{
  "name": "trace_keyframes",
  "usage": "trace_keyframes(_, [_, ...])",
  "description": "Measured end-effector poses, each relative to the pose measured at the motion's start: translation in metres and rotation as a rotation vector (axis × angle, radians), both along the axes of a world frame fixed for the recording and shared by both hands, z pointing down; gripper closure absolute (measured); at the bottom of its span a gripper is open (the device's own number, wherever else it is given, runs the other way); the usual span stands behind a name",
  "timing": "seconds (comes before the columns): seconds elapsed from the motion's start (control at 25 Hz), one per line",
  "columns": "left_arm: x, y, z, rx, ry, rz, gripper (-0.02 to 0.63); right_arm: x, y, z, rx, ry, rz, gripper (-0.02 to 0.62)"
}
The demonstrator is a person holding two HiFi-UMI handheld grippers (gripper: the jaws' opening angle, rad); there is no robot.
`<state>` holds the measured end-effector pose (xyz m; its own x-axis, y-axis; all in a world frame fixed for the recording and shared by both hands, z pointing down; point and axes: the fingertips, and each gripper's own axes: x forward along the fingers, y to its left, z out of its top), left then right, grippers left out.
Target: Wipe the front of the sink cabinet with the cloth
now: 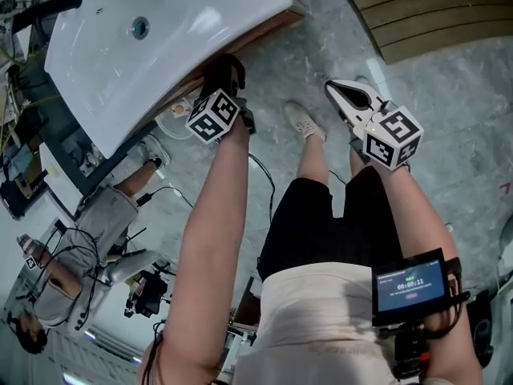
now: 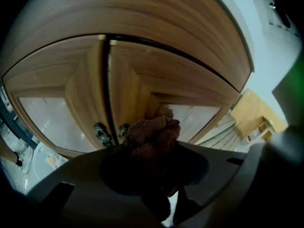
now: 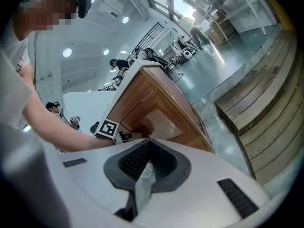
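Brown cloth (image 2: 154, 134) is held tight in the closed jaws of the left gripper (image 1: 226, 72), bunched up just in front of the wooden doors of the sink cabinet (image 2: 133, 75), near the two dark knobs (image 2: 100, 131); it seems to touch the wood, but this cannot be seen for sure. The right gripper (image 1: 337, 93) is held away from the cabinet, over the grey floor (image 1: 457, 135), and its jaws are pressed together with nothing between them. The white sink (image 1: 160, 38) is seen on top of the cabinet.
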<state>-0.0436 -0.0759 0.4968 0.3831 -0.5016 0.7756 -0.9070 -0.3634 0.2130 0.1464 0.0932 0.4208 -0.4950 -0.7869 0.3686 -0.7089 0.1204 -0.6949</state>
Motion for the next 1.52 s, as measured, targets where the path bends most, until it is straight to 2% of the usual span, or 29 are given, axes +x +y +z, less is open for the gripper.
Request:
trace_keyframes(0.32, [0.056,-0.001,0.011,-0.022,0.061,0.015,0.449,0.003,-0.013,-0.002,0.027,0.004,-0.019,0.583])
trace_keyframes(0.56, [0.108,0.009,0.01,-0.016,0.108,0.108,0.449,0.011,-0.008,0.005,0.017,0.025,-0.021,0.583])
trace_keyframes(0.76, [0.144,0.02,0.01,0.0,0.128,0.21,0.449,0.008,-0.005,0.006,0.016,0.101,-0.086,0.583])
trace_keyframes(0.92, [0.166,0.04,0.024,-0.051,0.194,0.226,0.449,0.013,0.002,0.01,-0.015,0.127,-0.118,0.583])
trace_keyframes(1.04, [0.173,0.031,0.025,-0.035,0.222,0.228,0.449,0.008,-0.005,0.013,-0.006,0.118,-0.138,0.583])
trace_keyframes(1.2, [0.188,0.029,0.021,-0.052,0.326,0.221,0.449,0.001,-0.006,0.02,-0.022,0.108,-0.158,0.583])
trace_keyframes(1.32, [0.191,0.031,0.027,-0.057,0.299,0.221,0.449,-0.001,-0.005,0.021,-0.034,0.103,-0.168,0.583])
trace_keyframes(1.52, [0.173,0.028,0.035,-0.044,0.224,0.186,0.449,-0.008,-0.008,0.02,-0.033,0.09,-0.184,0.583])
